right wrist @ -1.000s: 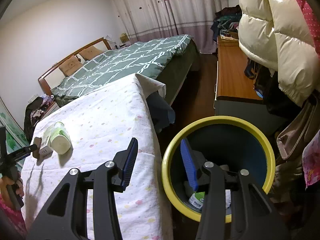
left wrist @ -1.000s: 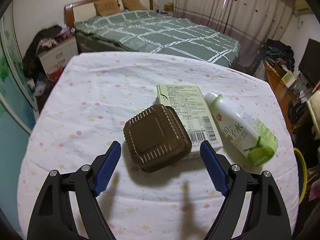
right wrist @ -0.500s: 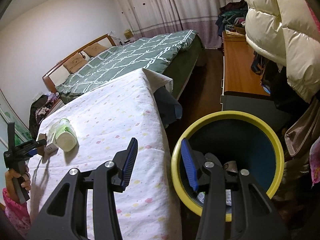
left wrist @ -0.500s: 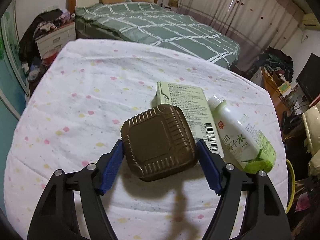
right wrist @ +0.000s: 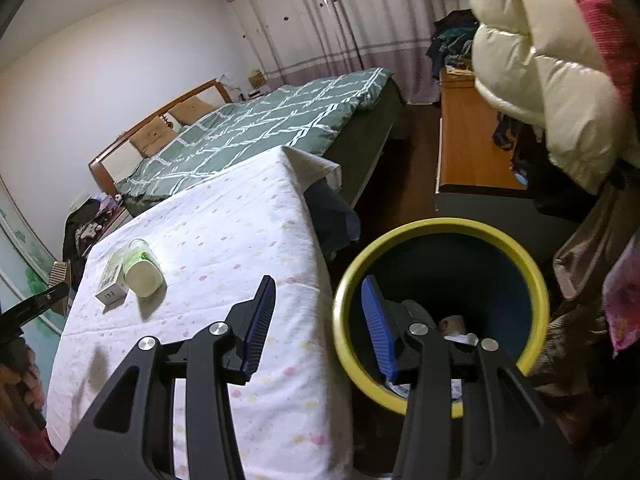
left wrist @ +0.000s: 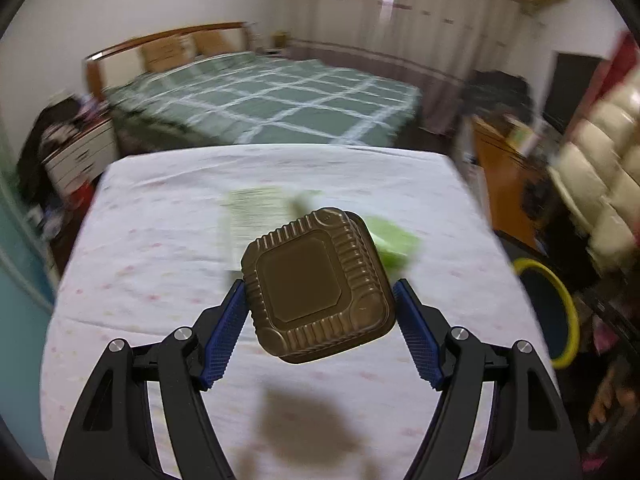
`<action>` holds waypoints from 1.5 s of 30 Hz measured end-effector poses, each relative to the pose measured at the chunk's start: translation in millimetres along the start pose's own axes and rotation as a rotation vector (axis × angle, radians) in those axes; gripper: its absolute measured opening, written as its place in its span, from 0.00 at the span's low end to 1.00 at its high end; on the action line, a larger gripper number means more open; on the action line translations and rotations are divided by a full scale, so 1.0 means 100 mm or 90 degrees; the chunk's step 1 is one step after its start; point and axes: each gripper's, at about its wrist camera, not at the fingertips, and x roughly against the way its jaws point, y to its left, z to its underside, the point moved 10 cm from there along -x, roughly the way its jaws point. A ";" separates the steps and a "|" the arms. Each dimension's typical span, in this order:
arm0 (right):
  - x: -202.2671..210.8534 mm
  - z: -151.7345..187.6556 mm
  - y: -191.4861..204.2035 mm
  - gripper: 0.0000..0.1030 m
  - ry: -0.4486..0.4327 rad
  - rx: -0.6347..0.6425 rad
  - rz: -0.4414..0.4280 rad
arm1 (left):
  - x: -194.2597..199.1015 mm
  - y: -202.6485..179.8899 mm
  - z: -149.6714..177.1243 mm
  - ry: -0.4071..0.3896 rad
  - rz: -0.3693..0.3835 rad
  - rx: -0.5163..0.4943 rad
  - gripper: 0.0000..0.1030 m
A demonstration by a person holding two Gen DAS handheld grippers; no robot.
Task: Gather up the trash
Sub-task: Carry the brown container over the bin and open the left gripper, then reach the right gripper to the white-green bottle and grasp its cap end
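The left gripper grips the brown ribbed plastic tray, lifted above the desk. Keep it clamped and level toward the yellow-rimmed bin beside the desk's right edge; the right gripper is released, empty.

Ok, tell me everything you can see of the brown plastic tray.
The brown tray is a squarish, rounded-cornered container of thin, glossy plastic, with ribbed sides and a flat panel facing the camera, apparently its underside. It is clamped between the blue pads of the left gripper, one pad on each of two opposite sides. It hangs tilted above the dotted tablecloth, clear of it, casting a shadow below. Behind it, blurred, lie a green box and a green bottle. Its inside is not visible.
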 end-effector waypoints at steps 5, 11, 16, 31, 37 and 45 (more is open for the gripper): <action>0.28 0.03 -0.25 0.42 -0.028 -0.003 0.047 | 0.09 -1.00 0.03 0.006 0.097 -0.093 0.70; 0.60 0.09 -0.66 0.42 -0.054 -0.021 0.109 | -0.06 -2.08 0.11 0.022 0.176 -0.177 0.71; 0.73 0.17 -0.88 0.47 -0.057 -0.038 0.139 | -0.40 -2.85 0.24 0.064 0.221 -0.231 0.71; 0.74 0.33 -1.15 0.47 -0.039 -0.050 0.177 | -1.14 -3.78 0.39 0.116 0.235 -0.291 0.85; 0.78 0.35 -1.15 0.50 -0.040 -0.048 0.189 | -0.99 -3.60 0.35 0.113 0.245 -0.263 0.85; 0.62 0.35 -0.95 0.51 -0.024 -0.029 0.165 | -0.24 -2.55 0.10 0.027 0.204 -0.177 0.90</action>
